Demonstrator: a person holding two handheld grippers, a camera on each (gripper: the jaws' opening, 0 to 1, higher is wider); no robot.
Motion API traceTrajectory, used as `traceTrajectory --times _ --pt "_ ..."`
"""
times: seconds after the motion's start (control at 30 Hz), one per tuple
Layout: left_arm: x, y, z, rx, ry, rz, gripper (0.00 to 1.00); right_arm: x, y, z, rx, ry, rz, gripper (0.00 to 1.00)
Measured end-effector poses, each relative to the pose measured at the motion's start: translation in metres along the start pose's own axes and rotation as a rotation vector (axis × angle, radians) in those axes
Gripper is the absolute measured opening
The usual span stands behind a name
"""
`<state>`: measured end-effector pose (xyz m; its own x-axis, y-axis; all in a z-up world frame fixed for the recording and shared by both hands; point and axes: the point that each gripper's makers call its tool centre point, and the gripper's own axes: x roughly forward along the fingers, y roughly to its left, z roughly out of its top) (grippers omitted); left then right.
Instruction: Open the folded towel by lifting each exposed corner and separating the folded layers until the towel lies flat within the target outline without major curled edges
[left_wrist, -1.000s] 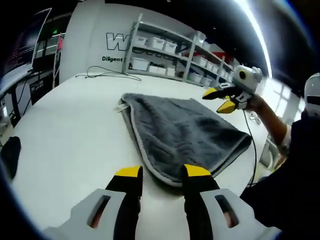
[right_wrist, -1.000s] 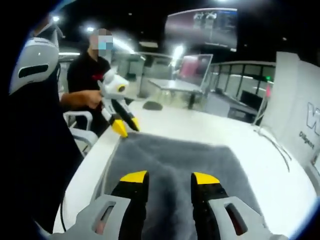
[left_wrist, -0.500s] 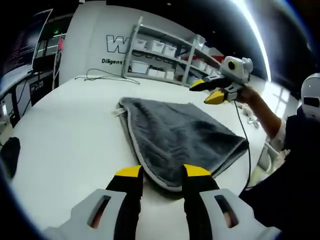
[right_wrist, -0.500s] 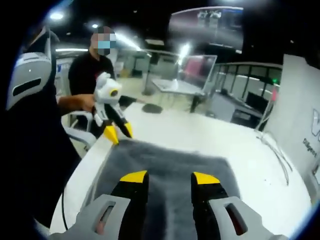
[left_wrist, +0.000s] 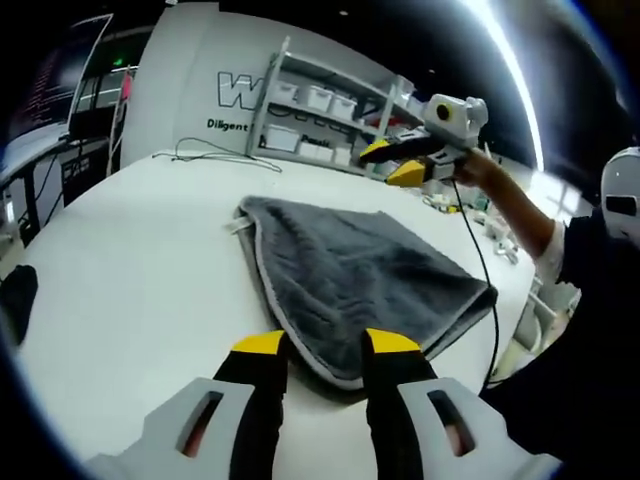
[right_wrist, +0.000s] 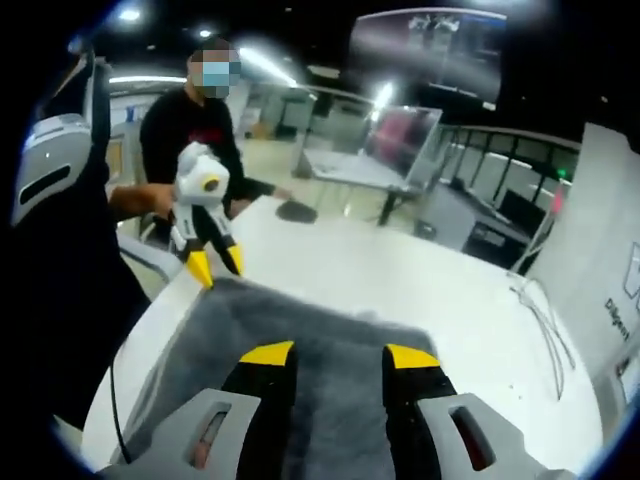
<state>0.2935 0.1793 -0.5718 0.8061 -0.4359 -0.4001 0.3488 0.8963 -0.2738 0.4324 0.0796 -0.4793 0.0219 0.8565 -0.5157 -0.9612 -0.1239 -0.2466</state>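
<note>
Towel (left_wrist: 350, 270) on white table (left_wrist: 140, 270)

Left gripper (left_wrist: 325, 350): jaws parted, yellow tips level, low at 6 o'clock in the left gripper view; at 9 o'clock in the right gripper view, tips pointing down.
Right gripper (right_wrist: 340, 358): jaws parted, at 6 o'clock in its own view; at 1 o'clock in the left gripper view, raised, held by a hand (left_wrist: 472, 168).

White table (left_wrist: 130, 260), shelving with bins (left_wrist: 320, 110), ceiling light strip (left_wrist: 505, 60), dark hall
</note>
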Motion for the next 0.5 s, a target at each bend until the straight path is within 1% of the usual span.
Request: traceTrajectory --times 0.13,0.3,0.5 --pt "-0.001 -0.002 0.001 -0.002 -0.004 -0.002 0.28 0.003 -0.008 0.002 0.007 -0.002 0.004 0.32" --pt "-0.001 -0.004 0.001 0.005 -0.006 0.000 0.28 0.007 -0.016 0.000 -0.001 -0.005 0.009 0.32" --pt "-0.006 -0.004 0.002 0.002 -0.008 0.008 0.27 0.012 -0.025 -0.011 0.007 0.010 0.013 0.32"
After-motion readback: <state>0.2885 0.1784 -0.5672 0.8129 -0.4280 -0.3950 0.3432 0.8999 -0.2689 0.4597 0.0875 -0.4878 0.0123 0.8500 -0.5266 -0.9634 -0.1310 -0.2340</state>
